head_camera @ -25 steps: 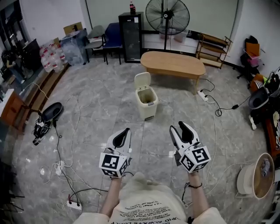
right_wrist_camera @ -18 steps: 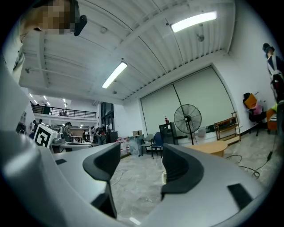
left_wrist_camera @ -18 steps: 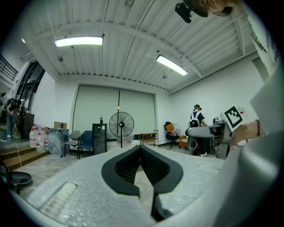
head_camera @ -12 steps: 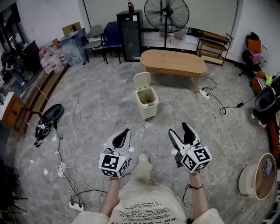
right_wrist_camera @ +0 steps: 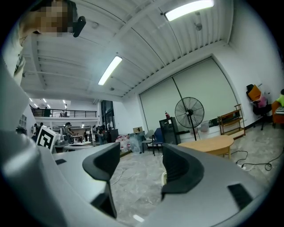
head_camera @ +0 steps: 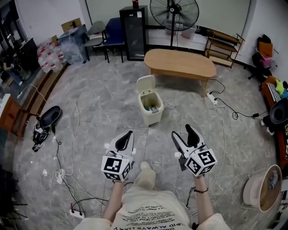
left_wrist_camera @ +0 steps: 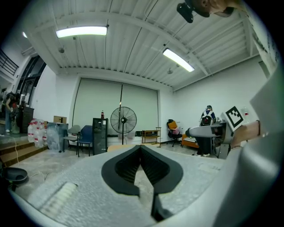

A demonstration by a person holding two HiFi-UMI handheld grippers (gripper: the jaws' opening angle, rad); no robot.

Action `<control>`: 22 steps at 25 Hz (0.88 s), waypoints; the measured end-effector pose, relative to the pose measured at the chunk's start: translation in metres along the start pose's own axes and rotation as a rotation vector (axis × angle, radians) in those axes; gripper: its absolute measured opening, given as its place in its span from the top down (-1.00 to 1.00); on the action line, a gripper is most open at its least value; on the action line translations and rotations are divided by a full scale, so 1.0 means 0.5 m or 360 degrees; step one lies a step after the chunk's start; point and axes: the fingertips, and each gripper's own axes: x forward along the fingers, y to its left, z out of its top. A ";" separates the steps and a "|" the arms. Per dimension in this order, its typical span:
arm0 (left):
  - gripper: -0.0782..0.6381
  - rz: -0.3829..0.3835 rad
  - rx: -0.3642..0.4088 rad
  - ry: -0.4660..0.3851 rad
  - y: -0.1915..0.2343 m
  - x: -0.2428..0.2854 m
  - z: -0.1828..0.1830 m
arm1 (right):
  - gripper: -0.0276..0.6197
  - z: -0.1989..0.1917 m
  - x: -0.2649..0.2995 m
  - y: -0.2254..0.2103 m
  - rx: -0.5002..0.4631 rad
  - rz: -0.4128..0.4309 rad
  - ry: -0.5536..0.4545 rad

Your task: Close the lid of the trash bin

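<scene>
The cream trash bin (head_camera: 150,109) stands on the grey marble floor ahead of me, its lid (head_camera: 146,84) tipped up at the back and some rubbish showing inside. Both grippers are held side by side short of it, well apart from it. My left gripper (head_camera: 128,134) has its jaws shut with nothing between them, as the left gripper view (left_wrist_camera: 141,148) also shows. My right gripper (head_camera: 182,130) is open and empty; in the right gripper view (right_wrist_camera: 140,155) only floor shows between its pads.
An oval wooden table (head_camera: 180,64) stands behind the bin, with a pedestal fan (head_camera: 173,13) and a black cabinet (head_camera: 133,31) further back. Cables (head_camera: 58,168) and a power strip (head_camera: 212,99) lie on the floor. A round basket (head_camera: 264,187) sits at the right.
The person has stepped forward, so the bin lies closer in the head view. The right gripper's jaws have spread wider. The left gripper stays shut.
</scene>
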 end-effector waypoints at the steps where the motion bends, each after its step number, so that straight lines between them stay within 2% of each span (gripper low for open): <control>1: 0.72 -0.0001 -0.0007 0.0010 0.011 0.018 -0.002 | 0.02 0.001 0.020 -0.009 0.0004 0.0003 0.0008; 13: 0.72 -0.0015 -0.0071 0.0033 0.150 0.239 0.011 | 0.02 0.030 0.242 -0.119 0.0011 0.0016 0.0056; 22: 0.72 0.0005 -0.0085 0.0065 0.236 0.295 -0.004 | 0.02 0.011 0.347 -0.145 0.0043 0.0020 0.0081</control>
